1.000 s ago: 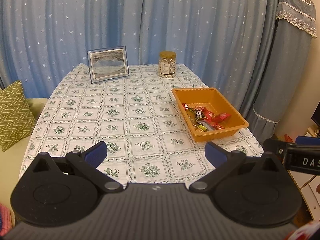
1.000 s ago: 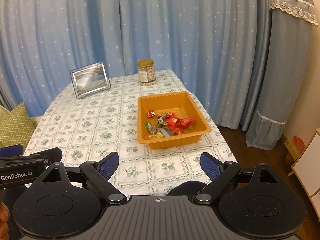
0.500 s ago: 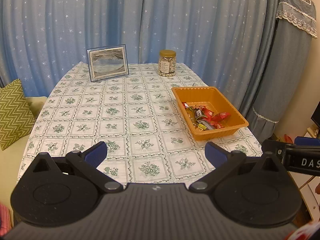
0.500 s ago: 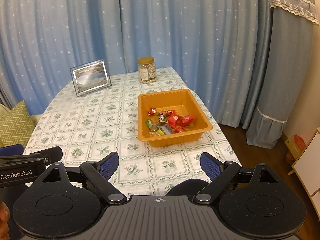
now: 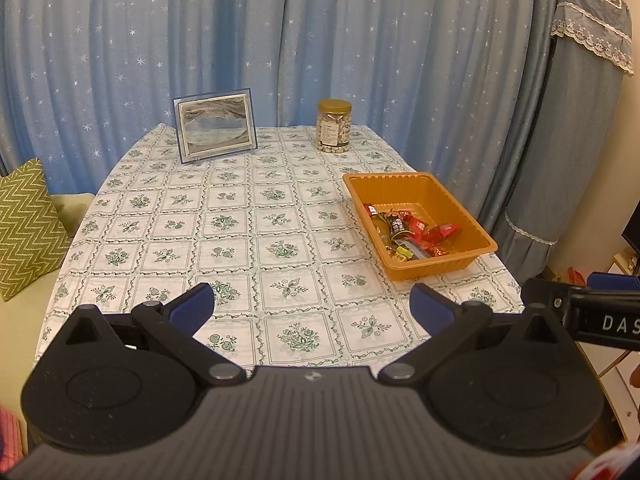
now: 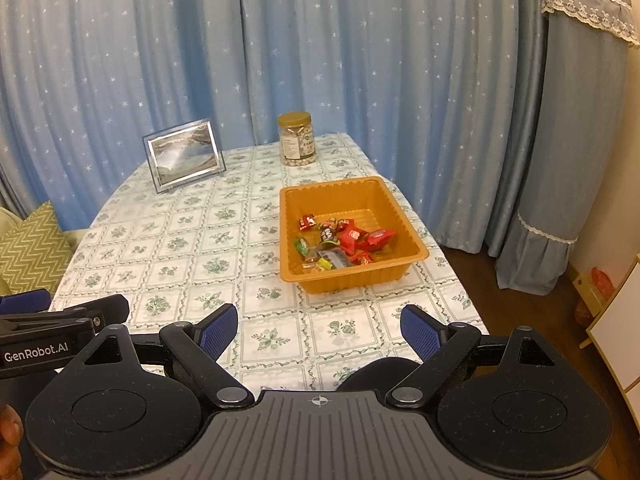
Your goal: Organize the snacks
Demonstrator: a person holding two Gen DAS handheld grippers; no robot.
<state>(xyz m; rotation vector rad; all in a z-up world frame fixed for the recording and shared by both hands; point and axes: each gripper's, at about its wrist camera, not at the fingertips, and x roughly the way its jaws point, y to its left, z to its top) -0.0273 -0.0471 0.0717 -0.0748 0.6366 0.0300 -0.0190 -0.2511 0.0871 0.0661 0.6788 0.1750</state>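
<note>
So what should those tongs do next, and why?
Probably bring the right tongs forward over the orange tray. Both they and the left tongs are open, empty and back at the table's near edge, while the wrapped snacks lie jumbled in the tray, which sits more directly ahead of the right tongs.

The left gripper (image 5: pixel 310 306) and right gripper (image 6: pixel 318 330) hover side by side (2 jaws each, spread wide, holding nothing).
</note>
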